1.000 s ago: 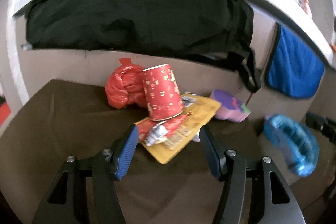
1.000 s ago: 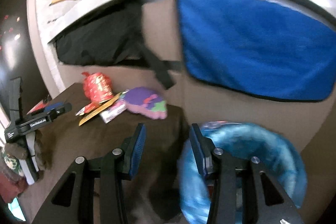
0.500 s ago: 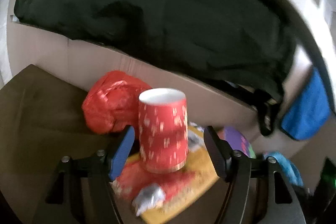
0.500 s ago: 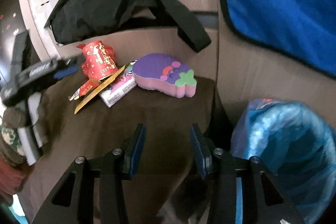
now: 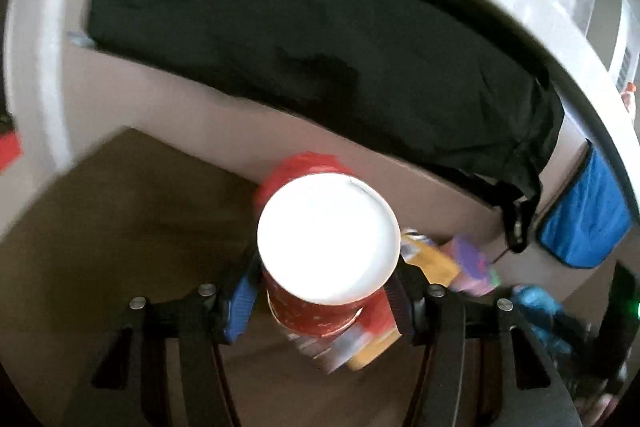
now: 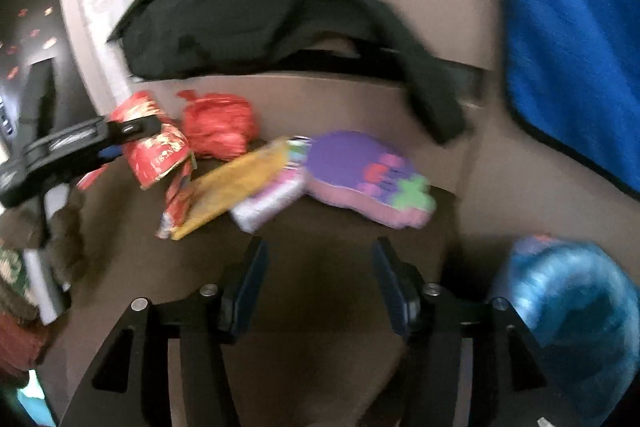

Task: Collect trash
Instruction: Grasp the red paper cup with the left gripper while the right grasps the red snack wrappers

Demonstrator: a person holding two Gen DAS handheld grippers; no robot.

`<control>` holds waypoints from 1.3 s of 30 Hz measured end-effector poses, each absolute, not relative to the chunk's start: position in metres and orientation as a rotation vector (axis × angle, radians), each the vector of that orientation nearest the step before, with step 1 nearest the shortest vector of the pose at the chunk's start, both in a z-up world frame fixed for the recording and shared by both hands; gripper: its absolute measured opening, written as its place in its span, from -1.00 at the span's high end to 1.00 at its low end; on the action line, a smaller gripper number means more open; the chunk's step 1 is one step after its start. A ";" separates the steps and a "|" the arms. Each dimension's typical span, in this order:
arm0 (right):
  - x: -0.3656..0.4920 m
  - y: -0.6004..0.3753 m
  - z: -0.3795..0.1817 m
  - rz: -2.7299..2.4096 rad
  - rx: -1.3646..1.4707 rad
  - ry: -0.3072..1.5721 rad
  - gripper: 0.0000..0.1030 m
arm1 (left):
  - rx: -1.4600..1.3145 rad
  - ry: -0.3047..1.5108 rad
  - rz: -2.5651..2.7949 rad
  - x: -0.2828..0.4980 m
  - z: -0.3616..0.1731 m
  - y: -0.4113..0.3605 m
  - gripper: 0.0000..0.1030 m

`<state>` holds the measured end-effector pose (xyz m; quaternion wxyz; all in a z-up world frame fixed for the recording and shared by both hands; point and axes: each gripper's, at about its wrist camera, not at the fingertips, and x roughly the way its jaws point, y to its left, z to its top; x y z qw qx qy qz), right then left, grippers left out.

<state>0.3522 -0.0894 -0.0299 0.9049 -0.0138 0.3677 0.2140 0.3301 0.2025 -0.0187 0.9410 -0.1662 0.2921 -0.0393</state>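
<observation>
Red paper cup [image 5: 320, 311] clamped between the just-closing left gripper [image 5: 320, 291] over the brown table [image 5: 120, 227], right gripper [image 6: 318, 283] just spread, nothing held, blue-lined bin [image 6: 568, 315] seen at right

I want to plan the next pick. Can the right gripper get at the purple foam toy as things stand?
Probably yes. The right gripper is open and empty, and only bare brown tabletop lies between it and the purple foam toy.
</observation>
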 end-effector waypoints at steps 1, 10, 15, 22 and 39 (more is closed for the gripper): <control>0.354 -0.081 -0.030 0.453 -0.035 0.761 -0.02 | -0.334 0.580 -0.059 0.319 -0.018 0.210 -0.12; 0.363 0.031 -0.030 0.567 -0.225 0.774 0.00 | -0.429 0.518 0.068 0.288 -0.039 0.279 -0.12; 0.387 0.054 -0.034 0.537 -0.208 0.828 0.00 | -0.430 0.515 0.103 0.282 -0.039 0.295 -0.12; 0.417 0.063 -0.059 0.418 -0.077 0.922 0.00 | -0.411 0.518 0.114 0.282 -0.040 0.295 -0.12; 0.416 0.094 -0.058 0.510 -0.175 0.924 0.70 | -0.435 0.533 0.114 0.281 -0.041 0.301 -0.13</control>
